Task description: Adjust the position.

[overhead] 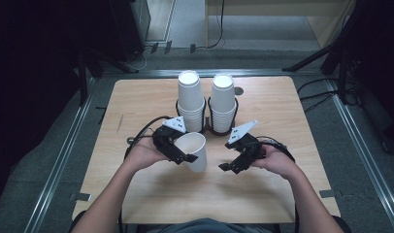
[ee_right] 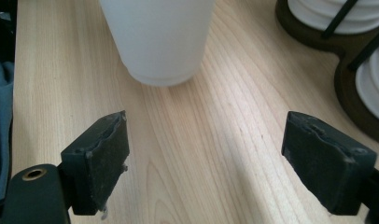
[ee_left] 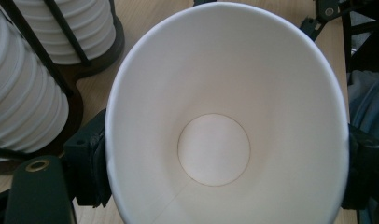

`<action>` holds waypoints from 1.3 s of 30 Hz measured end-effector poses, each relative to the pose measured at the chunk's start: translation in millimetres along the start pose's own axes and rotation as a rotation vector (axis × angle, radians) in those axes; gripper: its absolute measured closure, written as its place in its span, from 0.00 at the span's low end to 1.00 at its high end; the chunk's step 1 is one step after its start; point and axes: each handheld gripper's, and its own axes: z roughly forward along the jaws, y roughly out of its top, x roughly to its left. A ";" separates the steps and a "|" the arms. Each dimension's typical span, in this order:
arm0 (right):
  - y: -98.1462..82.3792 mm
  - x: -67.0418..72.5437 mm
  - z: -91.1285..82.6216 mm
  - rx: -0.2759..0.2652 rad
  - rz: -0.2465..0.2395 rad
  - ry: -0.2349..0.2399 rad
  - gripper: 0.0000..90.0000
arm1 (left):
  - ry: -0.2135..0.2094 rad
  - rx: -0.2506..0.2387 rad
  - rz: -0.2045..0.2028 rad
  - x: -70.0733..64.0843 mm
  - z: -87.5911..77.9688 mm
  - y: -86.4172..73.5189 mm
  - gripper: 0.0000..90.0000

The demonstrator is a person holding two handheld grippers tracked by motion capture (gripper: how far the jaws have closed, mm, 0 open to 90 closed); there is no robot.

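While clamping cup, left gripper level.

Lab: railed test table, tripods

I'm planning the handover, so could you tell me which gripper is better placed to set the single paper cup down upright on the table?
Left. The left gripper already clamps the paper cup at its rim, mouth up. The right gripper stands open and empty beside it.
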 end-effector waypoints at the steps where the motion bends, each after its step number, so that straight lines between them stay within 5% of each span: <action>1: 0.0 0.0 0.0 0.000 0.000 0.000 0.17 | 0.000 0.000 0.000 0.0 0.0 0.0 0.16; 19: -10.7 -11.2 -4.5 0.027 0.031 -0.043 0.17 | 0.032 0.006 -0.023 14.8 -19.6 -12.2 0.15; 39: -9.1 -23.1 -2.4 0.041 0.050 -0.038 0.17 | 0.096 0.010 -0.112 30.3 -47.9 -39.5 0.15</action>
